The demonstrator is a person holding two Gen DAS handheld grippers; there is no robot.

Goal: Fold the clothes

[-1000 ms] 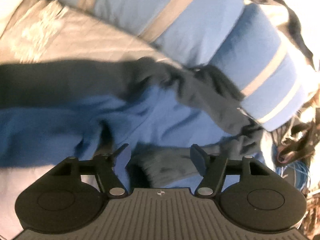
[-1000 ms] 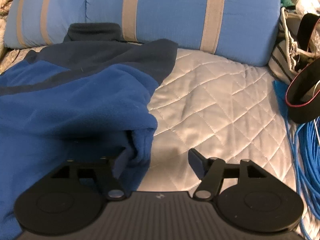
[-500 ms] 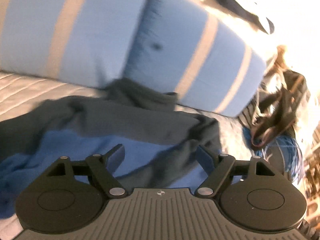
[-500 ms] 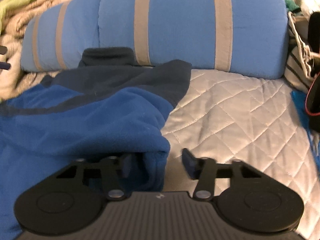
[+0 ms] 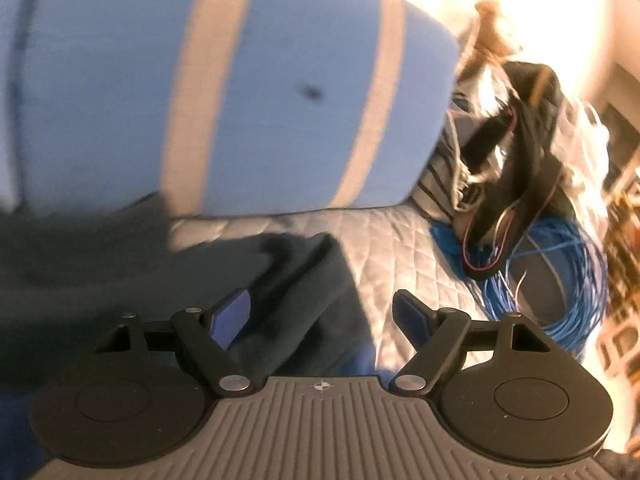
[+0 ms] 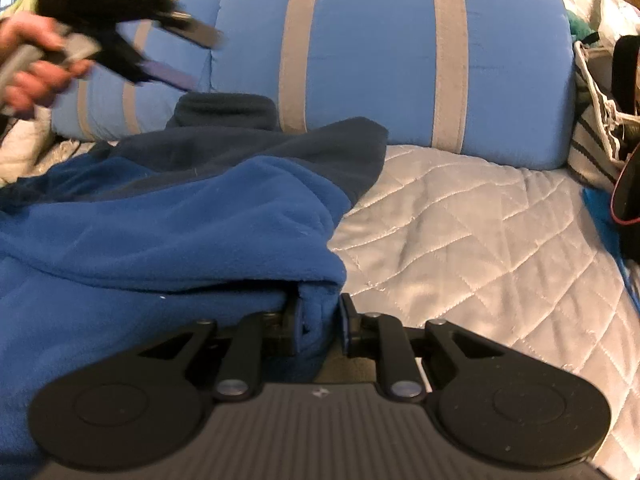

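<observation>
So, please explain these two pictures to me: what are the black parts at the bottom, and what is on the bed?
No robot here: a person holds a hand tool with a two-finger claw in each hand. Each picture comes from a camera on one tool, looking along its fingers. In the right view, the right claw is closing on a fold of the blue fleece, which lies on a quilt before striped pillows. The other tool, the left claw, shows blurred at upper left in a hand. In the left view, that claw is open and holds nothing; the fleece's dark part lies under it, with blue cable to the right.
</observation>
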